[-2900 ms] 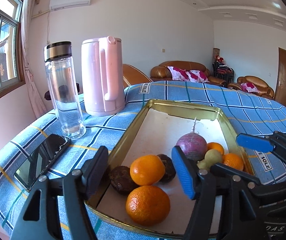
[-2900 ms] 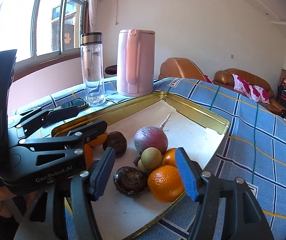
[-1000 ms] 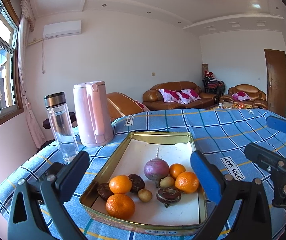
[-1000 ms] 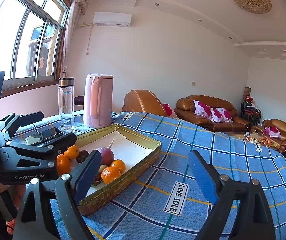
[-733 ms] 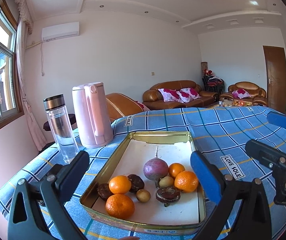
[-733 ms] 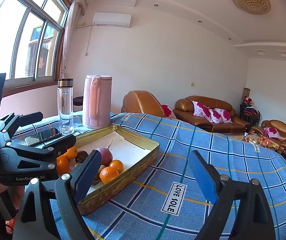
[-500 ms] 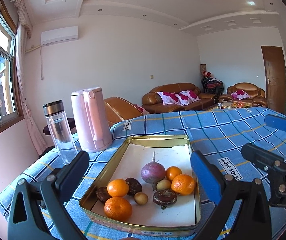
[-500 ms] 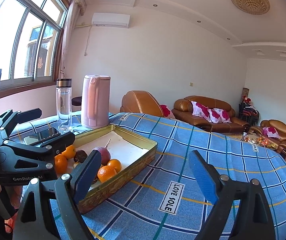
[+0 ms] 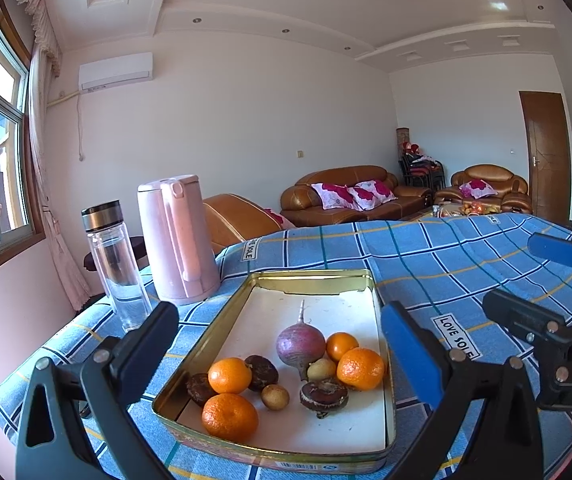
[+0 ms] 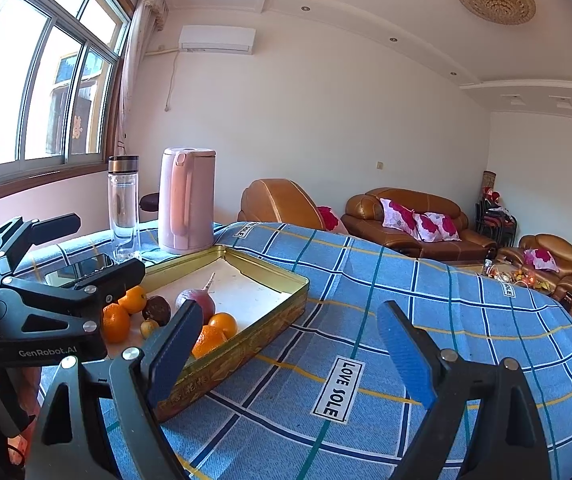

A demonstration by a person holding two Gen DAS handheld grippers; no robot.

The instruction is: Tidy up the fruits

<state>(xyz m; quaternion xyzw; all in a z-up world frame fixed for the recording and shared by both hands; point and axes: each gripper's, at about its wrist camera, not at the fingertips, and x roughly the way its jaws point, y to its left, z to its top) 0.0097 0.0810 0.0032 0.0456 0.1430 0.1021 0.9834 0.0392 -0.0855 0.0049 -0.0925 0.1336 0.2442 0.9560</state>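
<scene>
Left wrist view: holding my left gripper (image 9: 282, 354) wide open, empty, short of gold tin tray (image 9: 373, 292); fruits clustering at near end. Right gripper (image 10: 286, 354) gaping over tablecloth (image 10: 465, 320), empty. Risk: mandarin (image 9: 230, 416) rolling under off-centre pinch, nudging neighbours.

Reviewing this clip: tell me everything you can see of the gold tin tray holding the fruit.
The gold tin tray is a shallow rectangular metal box with rounded corners, a rolled rim and a white liner inside; its outer wall carries a printed pattern. It lies flat on the blue checked tablecloth, in front of the pink kettle. Fruit clusters at its near end, the far half bare. Neither gripper touches it.
</scene>
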